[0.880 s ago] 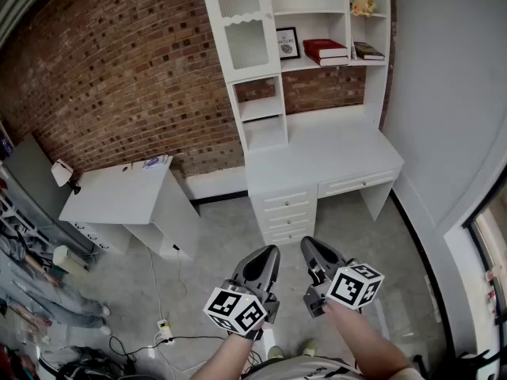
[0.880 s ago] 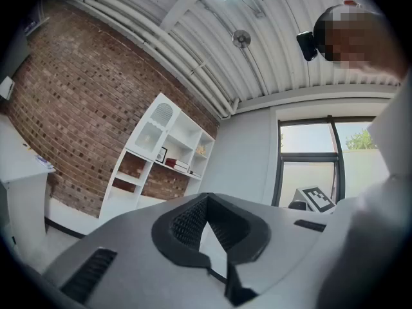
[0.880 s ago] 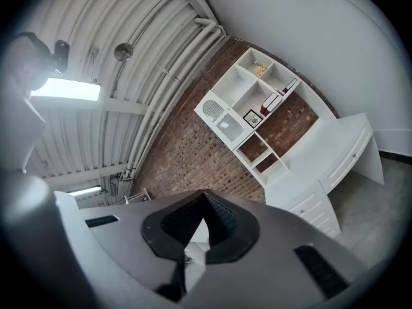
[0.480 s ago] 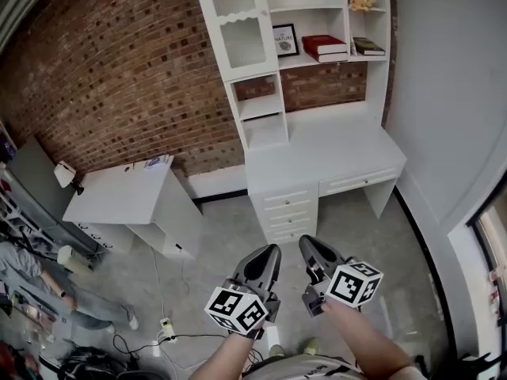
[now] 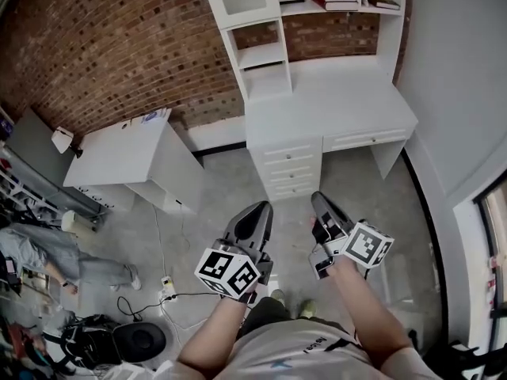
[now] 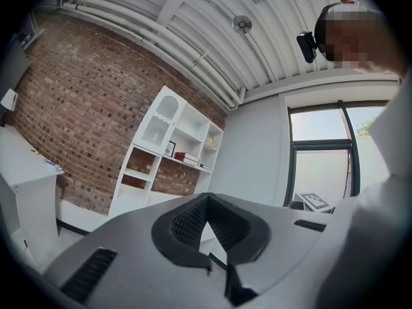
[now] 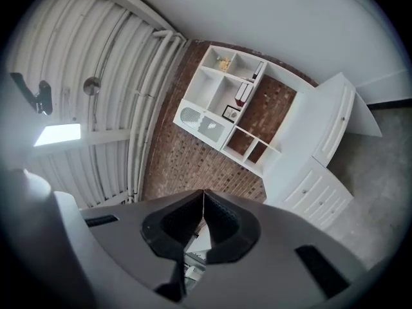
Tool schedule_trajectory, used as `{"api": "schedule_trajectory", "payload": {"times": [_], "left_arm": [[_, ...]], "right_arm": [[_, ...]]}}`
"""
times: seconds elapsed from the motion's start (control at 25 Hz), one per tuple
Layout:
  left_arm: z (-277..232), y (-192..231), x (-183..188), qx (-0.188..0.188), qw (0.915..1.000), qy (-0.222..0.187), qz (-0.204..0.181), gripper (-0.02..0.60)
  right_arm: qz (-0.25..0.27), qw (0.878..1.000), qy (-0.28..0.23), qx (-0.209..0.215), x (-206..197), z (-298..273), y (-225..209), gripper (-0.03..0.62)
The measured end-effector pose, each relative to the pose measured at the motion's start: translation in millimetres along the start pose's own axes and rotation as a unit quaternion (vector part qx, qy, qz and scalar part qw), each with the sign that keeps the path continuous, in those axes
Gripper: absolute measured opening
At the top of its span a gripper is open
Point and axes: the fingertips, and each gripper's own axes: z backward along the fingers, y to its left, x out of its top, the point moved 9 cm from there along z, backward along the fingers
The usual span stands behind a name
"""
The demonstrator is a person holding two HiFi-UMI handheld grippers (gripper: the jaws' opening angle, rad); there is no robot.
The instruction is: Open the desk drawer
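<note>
Closer now than a moment ago, the white desk (image 5: 333, 105) carries its wide drawer (image 5: 363, 140) lengthwise along its front edge, well ahead of the left gripper (image 5: 259, 209) and nearer the right gripper (image 5: 320, 199), both pinched together and empty.

The bench (image 5: 341, 109) with its drawers (image 5: 291, 169) stands far against the brick wall (image 5: 119, 46), shelves (image 5: 265, 55) on it, a second bench (image 5: 119, 153) at left.
</note>
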Motion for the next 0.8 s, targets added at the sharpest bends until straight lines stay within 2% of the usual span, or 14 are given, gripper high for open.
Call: {"api": "schedule_trajectory", "payload": {"times": [0.16,0.36,0.56,0.8], "left_arm": [[-19,17,-12,0.005,1.0000,0.006,0.004,0.012],[-55,61,-24,0.002,0.9999,0.012,0.008,0.012],[-99,119,-43,-0.014,0.9995,0.026,0.011,0.012],[-158,205,-76,-0.041,0.9968,0.065,0.021,0.012]], "right_arm": [[-0.035,0.999,0.002,-0.019,1,-12,-28,0.018],[-0.067,0.997,0.003,-0.028,-1,-55,-63,0.020],[-0.075,0.997,0.001,-0.025,-7,-107,-109,0.020],[-0.105,0.994,0.010,-0.034,-24,-184,-179,0.021]]}}
